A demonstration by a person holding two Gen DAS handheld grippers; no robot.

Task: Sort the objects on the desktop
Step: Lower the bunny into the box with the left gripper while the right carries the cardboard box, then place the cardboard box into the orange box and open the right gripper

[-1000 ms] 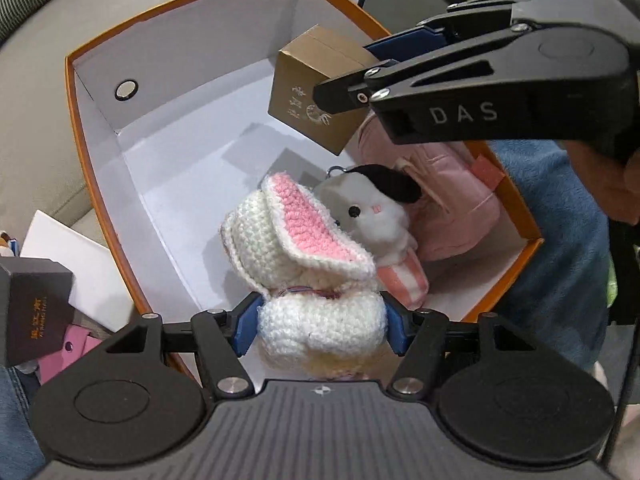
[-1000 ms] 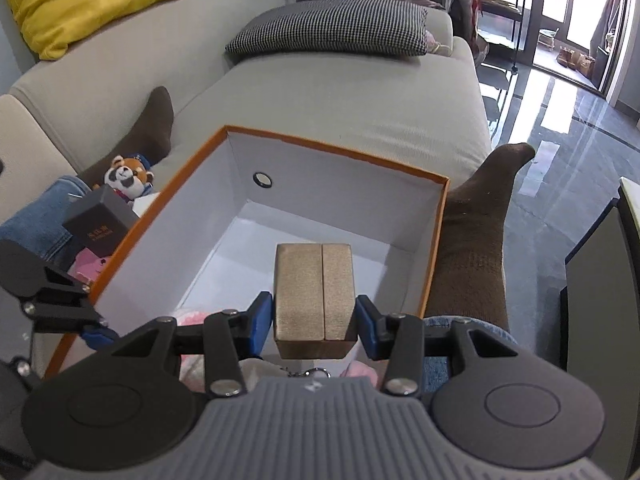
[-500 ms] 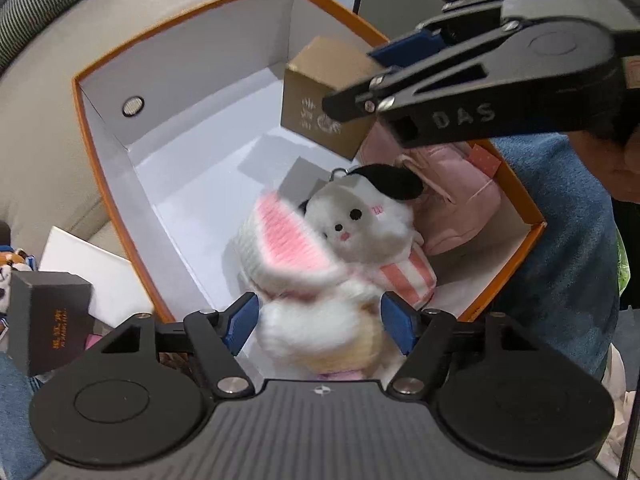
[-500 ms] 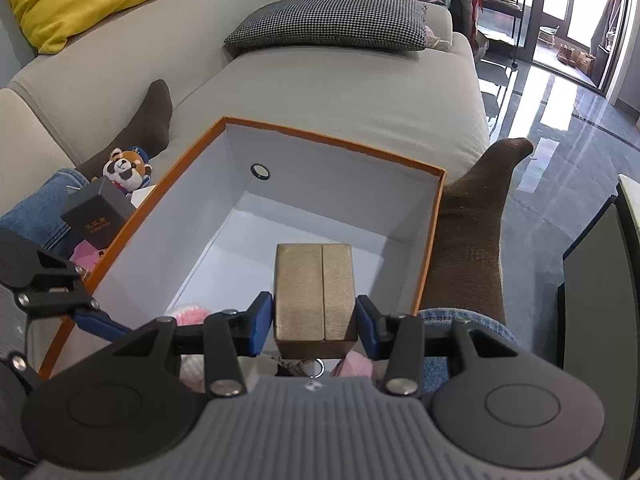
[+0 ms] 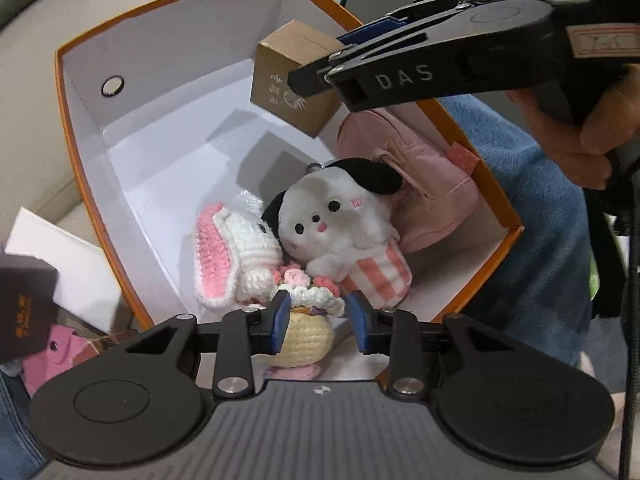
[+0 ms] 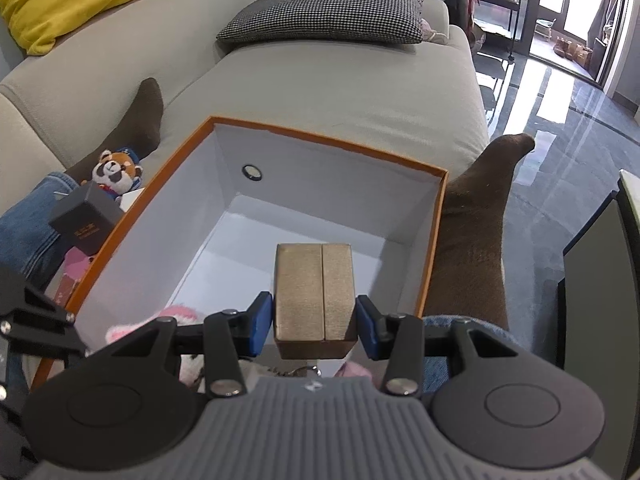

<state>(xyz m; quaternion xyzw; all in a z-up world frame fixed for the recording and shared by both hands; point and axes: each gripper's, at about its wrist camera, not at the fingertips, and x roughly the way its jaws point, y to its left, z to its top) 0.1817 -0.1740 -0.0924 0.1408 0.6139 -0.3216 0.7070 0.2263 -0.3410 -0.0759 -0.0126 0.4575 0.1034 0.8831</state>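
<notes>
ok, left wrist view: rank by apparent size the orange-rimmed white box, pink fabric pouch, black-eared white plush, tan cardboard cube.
1. Orange-rimmed white box
2. Pink fabric pouch
3. Black-eared white plush, close to the pouch, unsure
4. Tan cardboard cube, held nearer the camera

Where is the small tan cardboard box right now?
The small tan cardboard box is clamped in the right gripper, held in the air over the orange-rimmed white storage box, above the pink pouch in the left wrist view.

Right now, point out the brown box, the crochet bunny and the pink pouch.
brown box (image 6: pixel 314 294): right wrist view, its top face.
crochet bunny (image 5: pixel 252 240): left wrist view, its white head.
pink pouch (image 5: pixel 404 152): left wrist view, its front panel.
</notes>
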